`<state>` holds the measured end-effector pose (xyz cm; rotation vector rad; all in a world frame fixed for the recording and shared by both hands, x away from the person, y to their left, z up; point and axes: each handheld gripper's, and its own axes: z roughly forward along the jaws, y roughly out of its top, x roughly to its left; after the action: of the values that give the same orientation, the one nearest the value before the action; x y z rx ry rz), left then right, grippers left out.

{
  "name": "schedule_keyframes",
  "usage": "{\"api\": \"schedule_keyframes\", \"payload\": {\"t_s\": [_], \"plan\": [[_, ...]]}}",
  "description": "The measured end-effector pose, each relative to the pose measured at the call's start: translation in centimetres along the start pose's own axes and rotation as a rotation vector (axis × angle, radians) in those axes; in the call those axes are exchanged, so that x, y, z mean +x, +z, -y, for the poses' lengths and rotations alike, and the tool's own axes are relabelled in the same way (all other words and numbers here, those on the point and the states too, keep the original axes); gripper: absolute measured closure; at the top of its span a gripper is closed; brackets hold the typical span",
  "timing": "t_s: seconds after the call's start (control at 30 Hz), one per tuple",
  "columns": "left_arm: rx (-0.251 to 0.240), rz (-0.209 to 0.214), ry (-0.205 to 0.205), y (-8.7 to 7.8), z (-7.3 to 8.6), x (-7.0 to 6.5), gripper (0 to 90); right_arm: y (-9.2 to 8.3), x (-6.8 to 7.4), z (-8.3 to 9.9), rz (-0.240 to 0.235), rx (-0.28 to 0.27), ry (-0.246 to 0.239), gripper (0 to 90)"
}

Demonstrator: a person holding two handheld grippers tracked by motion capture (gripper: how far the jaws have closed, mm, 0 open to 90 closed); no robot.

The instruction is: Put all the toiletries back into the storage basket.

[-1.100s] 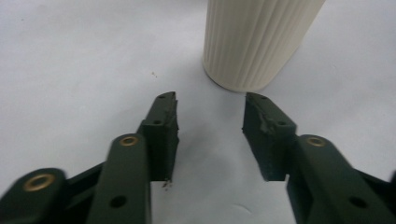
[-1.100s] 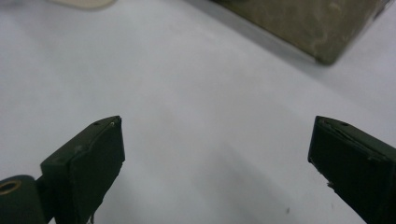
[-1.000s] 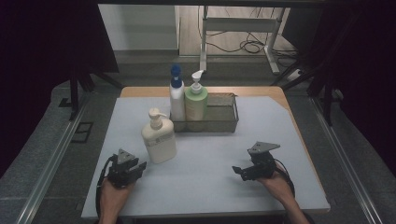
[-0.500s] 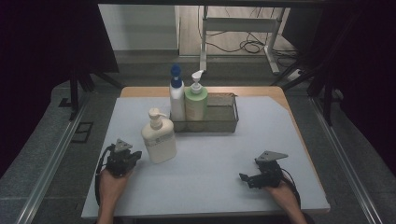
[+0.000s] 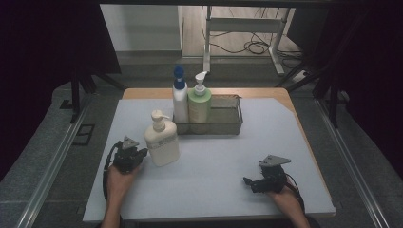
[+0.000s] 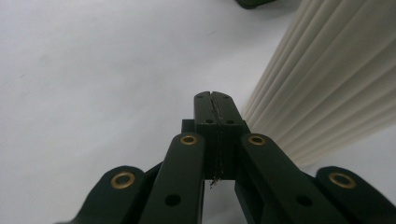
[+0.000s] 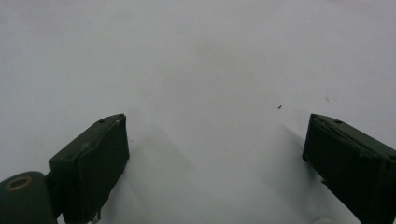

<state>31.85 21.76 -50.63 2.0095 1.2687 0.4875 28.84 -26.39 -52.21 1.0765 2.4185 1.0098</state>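
Left tongs (image 6: 215, 109) pinched together on nothing, right beside the cream pump bottle (image 5: 162, 140) — right tongs (image 7: 215, 154) wide apart over the bare table (image 5: 214, 185).

Both forearms were brought in from the near edge in the high view. The left tongs (image 5: 129, 154) were held low in the left hand (image 5: 119, 173), jaws pressed together with nothing between them. The right tongs (image 5: 254, 183) were held in the right hand (image 5: 283, 191), pointed leftward, jaws spread wide and empty.
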Motion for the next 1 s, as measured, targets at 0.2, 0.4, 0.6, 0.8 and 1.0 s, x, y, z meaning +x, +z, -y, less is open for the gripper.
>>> {"api": "schedule_keyframes", "payload": {"t_s": [0.2,0.4,0.6,0.8,1.0], "plan": [[0.004,0.001,0.024,0.5,-0.3,-0.9,89.4,0.0,0.0,0.0,-0.001,-0.001,0.000,6.6],[0.001,0.035,0.005,0.3,0.0,-0.9,89.4,0.0,0.0,0.0,-0.001,-0.002,0.000,6.6],[0.005,0.073,0.017,0.1,0.2,-1.4,89.4,0.0,0.0,0.0,-0.002,-0.002,0.001,6.6],[0.009,0.097,0.038,0.0,0.4,-2.2,89.3,0.0,0.0,0.0,-0.002,-0.002,0.000,6.6],[0.021,0.123,0.069,0.2,0.4,-3.1,89.4,0.0,-0.1,0.0,-0.002,-0.002,0.000,6.6]]}}
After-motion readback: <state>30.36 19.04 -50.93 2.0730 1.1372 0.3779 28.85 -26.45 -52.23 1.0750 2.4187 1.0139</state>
